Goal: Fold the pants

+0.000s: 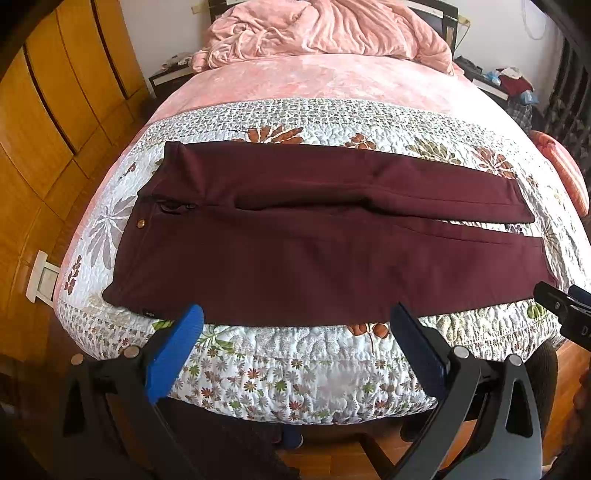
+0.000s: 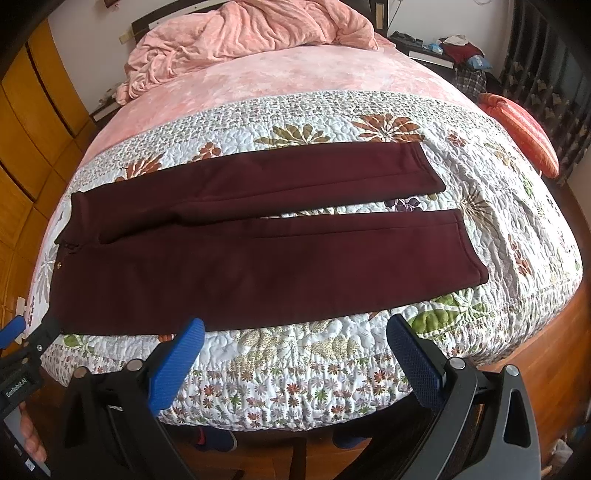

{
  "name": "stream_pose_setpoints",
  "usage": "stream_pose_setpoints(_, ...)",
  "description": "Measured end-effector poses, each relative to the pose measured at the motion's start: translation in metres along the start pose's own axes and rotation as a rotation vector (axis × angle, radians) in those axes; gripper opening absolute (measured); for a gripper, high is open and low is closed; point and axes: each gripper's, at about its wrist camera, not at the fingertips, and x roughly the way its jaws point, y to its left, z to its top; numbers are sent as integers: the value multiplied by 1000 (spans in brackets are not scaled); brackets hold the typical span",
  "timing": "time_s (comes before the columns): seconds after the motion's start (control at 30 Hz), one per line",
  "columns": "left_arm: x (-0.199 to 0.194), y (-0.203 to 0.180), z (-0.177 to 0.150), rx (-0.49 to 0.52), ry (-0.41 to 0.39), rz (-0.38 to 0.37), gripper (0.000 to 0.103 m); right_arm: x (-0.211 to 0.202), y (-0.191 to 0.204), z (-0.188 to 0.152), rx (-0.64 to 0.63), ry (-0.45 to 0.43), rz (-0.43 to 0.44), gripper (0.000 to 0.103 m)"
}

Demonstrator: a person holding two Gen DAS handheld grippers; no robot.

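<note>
A: What's nearest on my left camera?

B: My left gripper (image 1: 295,317), blue fingers (image 1: 175,354) spread wide with nothing between them, hanging just off the foot of the bed. The right gripper (image 2: 295,332) looks the same on its own camera: wide apart, holding nothing

A: And the pants?

B: The dark red pants (image 1: 314,229) lie flat across the flowered quilt (image 1: 295,373), waist to my left, both legs running right with a thin gap between them. The near leg's edge sits close to the quilt's front edge. Neither gripper touches the cloth

A: Any boxes or baskets with things in them?

B: I can't make any out. Beyond the quilt is the pink sheet (image 2: 295,74), then a crumpled pink blanket (image 2: 240,33) heaped at the headboard
</note>
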Motion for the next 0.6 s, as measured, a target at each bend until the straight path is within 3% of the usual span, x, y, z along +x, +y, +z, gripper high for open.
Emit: stream_pose_setpoints(0.6, 3, 0, 0, 5, -6, 12, 100, 2, 0, 0, 0, 1, -1, 99)
